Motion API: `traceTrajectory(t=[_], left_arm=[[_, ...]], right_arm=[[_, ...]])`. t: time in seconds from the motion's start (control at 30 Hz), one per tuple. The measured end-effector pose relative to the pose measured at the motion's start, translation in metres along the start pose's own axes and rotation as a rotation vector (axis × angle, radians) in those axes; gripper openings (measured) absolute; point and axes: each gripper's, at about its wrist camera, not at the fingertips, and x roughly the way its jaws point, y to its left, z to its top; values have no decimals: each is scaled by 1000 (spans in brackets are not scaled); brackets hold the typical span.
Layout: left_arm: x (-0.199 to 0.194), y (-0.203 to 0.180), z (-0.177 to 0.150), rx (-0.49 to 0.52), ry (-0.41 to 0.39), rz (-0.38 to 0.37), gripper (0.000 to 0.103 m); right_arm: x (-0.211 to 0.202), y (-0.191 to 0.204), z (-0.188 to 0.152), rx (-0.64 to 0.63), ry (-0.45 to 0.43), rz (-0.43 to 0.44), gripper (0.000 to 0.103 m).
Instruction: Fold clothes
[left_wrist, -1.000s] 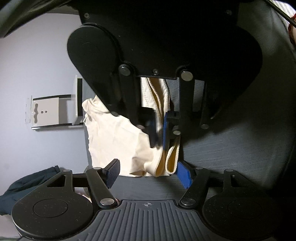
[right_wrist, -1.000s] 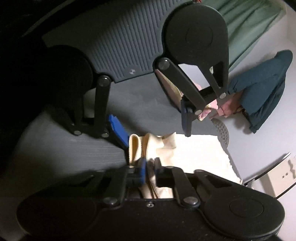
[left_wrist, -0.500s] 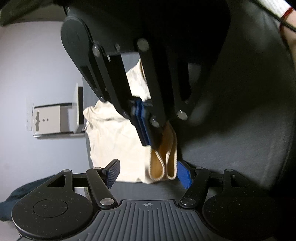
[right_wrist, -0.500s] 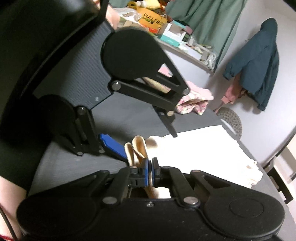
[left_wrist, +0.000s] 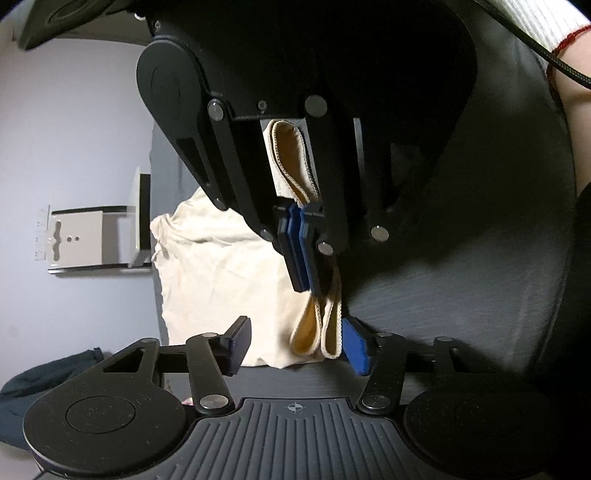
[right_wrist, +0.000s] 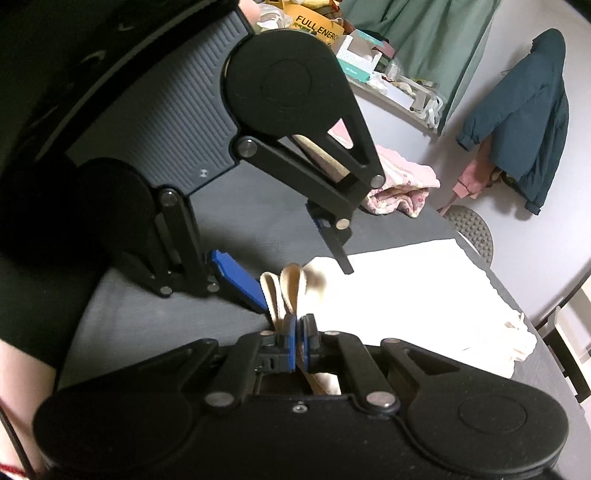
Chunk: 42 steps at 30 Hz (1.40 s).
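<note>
Lying on dark table (right_wrist: 155, 295), cream garment (right_wrist: 424, 288) flat, tan-lined strap looped. Right gripper (right_wrist: 298, 341) pinches strap, lifted since earlier frame; left gripper (left_wrist: 295, 343) spread wide, empty.

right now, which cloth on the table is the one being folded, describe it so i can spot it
On the dark grey table, look at the near end, between the two grippers. The cream garment lies spread flat there, its banded strap loops pinched in the right gripper. Unlike the crumpled pink flowered cloth at the far edge, it is plain, pale and smoothed out.
</note>
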Motion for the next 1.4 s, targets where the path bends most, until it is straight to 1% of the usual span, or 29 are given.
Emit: traceTrajectory(t=[0.03,0.1,0.2,0.27,0.33,0.47,0.5,0.6,0.63,0.7,0.73,0.8,0.9,0.97,1.03,1.1,1.3,1.4], left_arm=[[0,0,0,-1,0,-9,48],[1,1,-1,-4,1,-23,43],[1,1,-1,-1,2,-35,40],[1,2,-1,-2,5,-49,33],[2,3,-1,-6,10,-67,24],[5,5,0,-12,20,-103,12],[6,5,0,-16,23,-111,8],[7,7,0,-29,26,-111,6],[7,8,0,-35,27,-109,6],[6,11,-1,-53,32,-99,6],[5,12,-1,-69,33,-97,6],[2,18,-2,-112,30,-96,6],[-4,31,-5,-181,24,-95,6],[-9,41,-7,-225,20,-94,6],[-13,50,-9,-268,16,-92,6],[-15,56,-11,-287,10,-83,6],[-21,67,-17,-334,0,-68,6],[-20,76,-20,-372,-4,-68,6]], right_arm=[[0,0,0,1,2,2,5],[6,-3,2,3,3,3,5],[15,-7,6,5,5,4,5],[18,-9,7,7,6,6,5],[18,-9,6,8,6,8,5],[16,-8,6,4,8,8,5],[15,-8,6,1,9,8,5],[14,-8,6,-6,12,6,6],[13,-6,5,-16,14,3,8],[9,-4,5,-38,22,-4,19],[7,-3,4,-49,29,-9,23],[3,5,1,-93,42,-74,46],[6,23,0,-175,71,-211,60],[11,34,-1,-221,84,-287,64],[17,44,-2,-256,89,-346,65],[23,52,-3,-280,95,-402,65],[27,48,-9,-326,194,-557,65],[30,46,-11,-349,232,-599,64]])
